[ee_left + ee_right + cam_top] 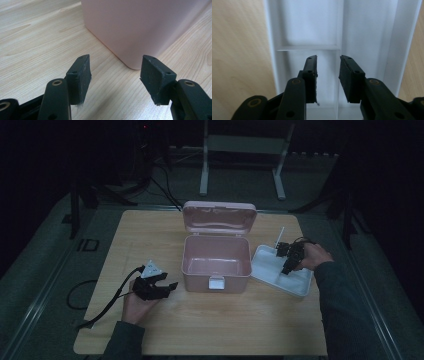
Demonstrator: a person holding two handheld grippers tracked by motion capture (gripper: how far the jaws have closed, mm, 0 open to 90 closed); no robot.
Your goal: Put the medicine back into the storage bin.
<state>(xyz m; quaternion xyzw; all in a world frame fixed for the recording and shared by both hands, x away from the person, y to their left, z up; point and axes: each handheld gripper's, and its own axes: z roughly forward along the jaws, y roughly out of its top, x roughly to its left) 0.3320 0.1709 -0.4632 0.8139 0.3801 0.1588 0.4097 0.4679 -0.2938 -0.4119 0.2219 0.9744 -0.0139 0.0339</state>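
A pink box point(200, 281) stands in the middle of the wooden table with its lid point(219, 217) tipped back; its inside looks empty. To its right lies a white compartment tray point(267, 265). My right gripper point(289, 268) points down into that tray, jaws open. In the right gripper view the right gripper point(328, 75) straddles an upright divider point(340, 30) of the tray point(312, 25) without the pads pressing on it. My left gripper point(167, 281) rests left of the box, open and holding nothing. In the left gripper view the left gripper point(116, 75) faces a rounded corner of the box point(130, 30).
A black cable point(107, 305) trails from the left gripper over the table's left edge. A white metal stand point(205, 165) is on the dark floor behind the table. Bare wood point(225, 320) lies in front of the box.
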